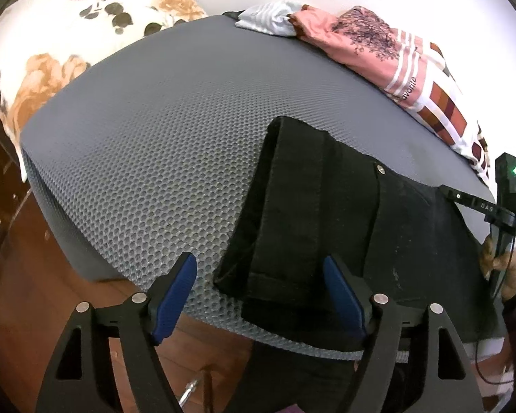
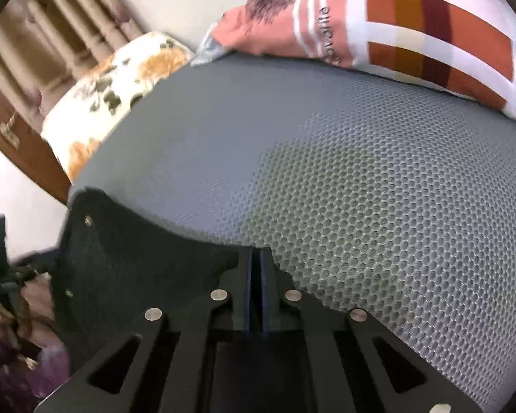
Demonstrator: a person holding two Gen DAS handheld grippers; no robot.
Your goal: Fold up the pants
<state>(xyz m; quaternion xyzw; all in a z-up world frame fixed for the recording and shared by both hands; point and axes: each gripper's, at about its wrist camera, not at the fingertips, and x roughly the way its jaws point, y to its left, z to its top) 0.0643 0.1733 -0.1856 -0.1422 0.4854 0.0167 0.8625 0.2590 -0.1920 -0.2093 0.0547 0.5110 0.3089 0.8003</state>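
Black pants (image 1: 326, 206) lie partly folded on a grey honeycomb mat (image 1: 154, 137), with a rivet showing near the waist. My left gripper (image 1: 259, 296) hangs open over the mat's near edge. The folded leg end lies between its blue pads (image 1: 175, 296) without touching them. In the right wrist view the pants (image 2: 137, 258) fill the lower left, and their curved edge runs up to my right gripper (image 2: 256, 275). That gripper is shut, its pads pinched together on the cloth's edge.
A floral pillow (image 1: 68, 34) lies beyond the mat's far left corner. Pink and striped clothes (image 1: 395, 55) are piled along the mat's far edge by the white wall. A black device with a green light (image 1: 505, 186) stands at the right. Brown wood (image 1: 34, 275) shows below the mat.
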